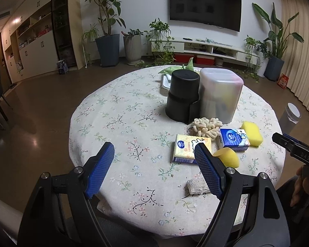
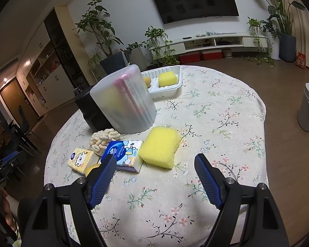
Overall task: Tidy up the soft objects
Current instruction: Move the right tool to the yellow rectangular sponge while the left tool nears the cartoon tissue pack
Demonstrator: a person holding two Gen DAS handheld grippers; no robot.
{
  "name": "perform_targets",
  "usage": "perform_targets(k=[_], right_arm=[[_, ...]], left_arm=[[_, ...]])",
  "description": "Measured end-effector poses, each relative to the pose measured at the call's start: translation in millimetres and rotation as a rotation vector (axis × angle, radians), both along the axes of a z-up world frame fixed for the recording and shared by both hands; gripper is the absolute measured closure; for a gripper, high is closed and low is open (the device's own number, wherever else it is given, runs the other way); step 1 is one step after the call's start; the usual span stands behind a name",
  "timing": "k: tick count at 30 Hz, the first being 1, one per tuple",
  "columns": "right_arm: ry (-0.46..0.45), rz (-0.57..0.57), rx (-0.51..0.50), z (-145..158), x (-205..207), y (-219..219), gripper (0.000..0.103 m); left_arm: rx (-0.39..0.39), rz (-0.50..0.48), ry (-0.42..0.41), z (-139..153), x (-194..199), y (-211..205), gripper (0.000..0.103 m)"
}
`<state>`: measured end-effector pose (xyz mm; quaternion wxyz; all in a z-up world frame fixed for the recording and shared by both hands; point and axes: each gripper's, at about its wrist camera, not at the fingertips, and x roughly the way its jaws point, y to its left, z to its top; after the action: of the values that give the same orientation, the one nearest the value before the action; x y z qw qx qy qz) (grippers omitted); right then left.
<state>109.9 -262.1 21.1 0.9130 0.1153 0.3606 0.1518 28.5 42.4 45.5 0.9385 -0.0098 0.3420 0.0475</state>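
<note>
While both grippers gape, yellow sponge point(image 2: 160, 147) lies free

At the right edge of the left wrist view, the right gripper point(image 1: 294, 150) bears "DAS"; tissue-pack print is unreadable.

I see a white wall with a dark television point(image 1: 205, 5), a low white media cabinet point(image 1: 204, 48) beneath, potted plants point(image 1: 105, 16) beside it, a glossy brown floor point(image 1: 41, 107), and cream curtains point(image 1: 298, 51).
</note>
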Motion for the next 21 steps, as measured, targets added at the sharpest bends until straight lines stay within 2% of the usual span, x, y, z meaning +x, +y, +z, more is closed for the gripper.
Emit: perform_targets(k=[12,21], right_arm=[[-0.002,0.000,-0.001,0,-3,0,0.021],[-0.003,0.012,-0.037,-1,-11,7,0.021]], left_arm=[[-0.002,0.002,0.006,-2,0,1,0.023],[-0.005,0.000,0.036,-14,5,-2,0.023]])
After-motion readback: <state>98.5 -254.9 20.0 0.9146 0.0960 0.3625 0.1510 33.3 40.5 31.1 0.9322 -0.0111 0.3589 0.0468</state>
